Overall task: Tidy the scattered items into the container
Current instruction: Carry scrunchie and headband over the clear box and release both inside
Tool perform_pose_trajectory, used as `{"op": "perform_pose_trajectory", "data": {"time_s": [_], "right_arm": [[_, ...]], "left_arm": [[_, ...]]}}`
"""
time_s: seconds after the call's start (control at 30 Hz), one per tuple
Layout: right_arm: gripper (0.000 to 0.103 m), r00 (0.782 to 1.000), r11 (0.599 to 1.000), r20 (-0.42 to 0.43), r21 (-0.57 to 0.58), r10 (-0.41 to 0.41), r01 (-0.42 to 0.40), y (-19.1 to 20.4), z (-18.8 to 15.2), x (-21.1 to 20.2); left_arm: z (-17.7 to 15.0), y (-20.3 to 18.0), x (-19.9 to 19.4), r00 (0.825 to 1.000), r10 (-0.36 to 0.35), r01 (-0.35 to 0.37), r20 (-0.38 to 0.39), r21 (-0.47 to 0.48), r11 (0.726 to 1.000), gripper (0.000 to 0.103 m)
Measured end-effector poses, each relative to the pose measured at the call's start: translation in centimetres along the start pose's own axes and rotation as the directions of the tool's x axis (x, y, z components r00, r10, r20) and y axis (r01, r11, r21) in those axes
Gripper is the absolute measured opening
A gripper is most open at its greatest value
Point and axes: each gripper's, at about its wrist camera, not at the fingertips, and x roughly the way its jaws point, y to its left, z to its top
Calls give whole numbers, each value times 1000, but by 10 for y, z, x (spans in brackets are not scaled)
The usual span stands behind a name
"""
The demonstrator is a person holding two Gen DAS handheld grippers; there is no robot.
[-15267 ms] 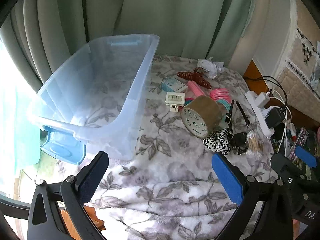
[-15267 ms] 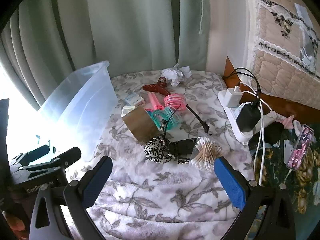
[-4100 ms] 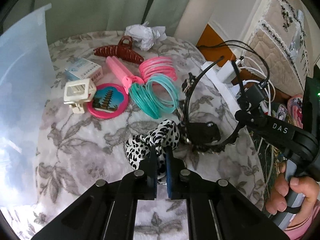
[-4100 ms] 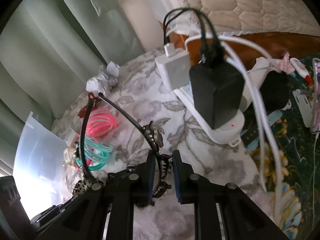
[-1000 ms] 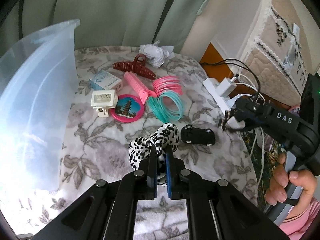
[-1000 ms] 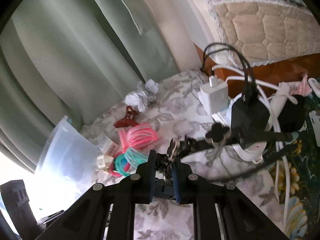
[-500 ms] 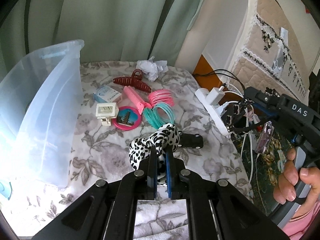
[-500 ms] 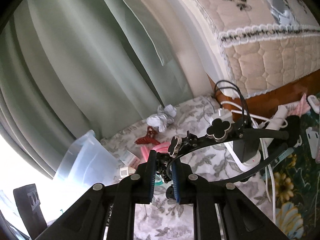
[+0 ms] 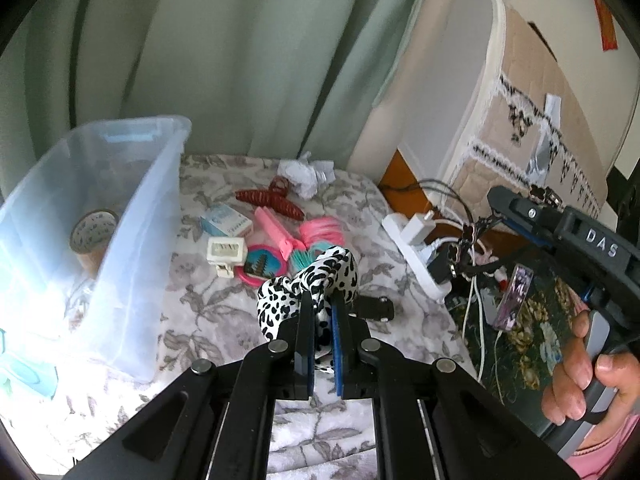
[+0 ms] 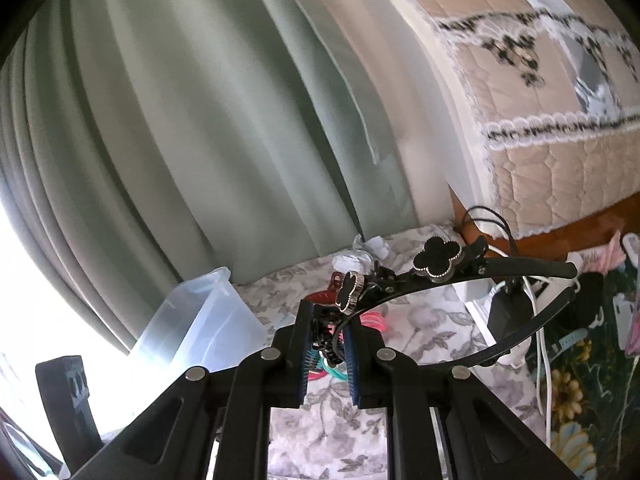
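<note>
My left gripper (image 9: 320, 304) is shut on a black-and-white leopard-print scrunchie (image 9: 310, 280), held above the floral cloth. My right gripper (image 10: 327, 324) is shut on a black headband (image 10: 452, 274) with clover ornaments, lifted high; the headband (image 9: 470, 236) also shows at the right of the left wrist view. The clear plastic bin (image 9: 132, 216) stands at the left with a brown tape roll (image 9: 94, 228) inside. On the cloth lie a red hair claw (image 9: 272, 200), a pink comb (image 9: 278, 232), pink bangles (image 9: 322, 230), a round pink mirror (image 9: 262, 266), a white clip (image 9: 226, 250), a small blue-and-white box (image 9: 226, 220) and a small black item (image 9: 374, 308).
A crumpled white paper (image 9: 306, 172) sits at the back of the cloth. A white power strip (image 9: 416, 244) with chargers and cables lies to the right, beside a dark floral surface. Green curtains (image 10: 200, 120) hang behind. A person's hand (image 9: 584, 376) holds the right gripper's handle.
Both grippers have risen and pulled back from the cloth with their items. The headband now hangs higher in the air, and more of the bin has come into view at the left.
</note>
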Motion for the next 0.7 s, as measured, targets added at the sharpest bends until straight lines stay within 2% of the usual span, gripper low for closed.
{"op": "perform_pose_trajectory", "data": {"time_s": [0.2,0.37,0.53,0.7], "right_arm": [[16,1000,998,3,-55,28,-28,32,3,-5],[16,999,990,-17,-132,49,-51,67,4,0],[16,995,979,-65,-184,74,-84,103,-2,16],[16,985,957,-123,-251,117,-145,144,-12,37]], "left_arm": [[9,11,-32,996,-29,30,89,-15,999,7],[16,35,-62,985,-27,38,173,-58,998,7],[19,74,-83,974,9,22,228,-135,991,7],[16,119,-104,959,58,11,278,-241,970,7]]}}
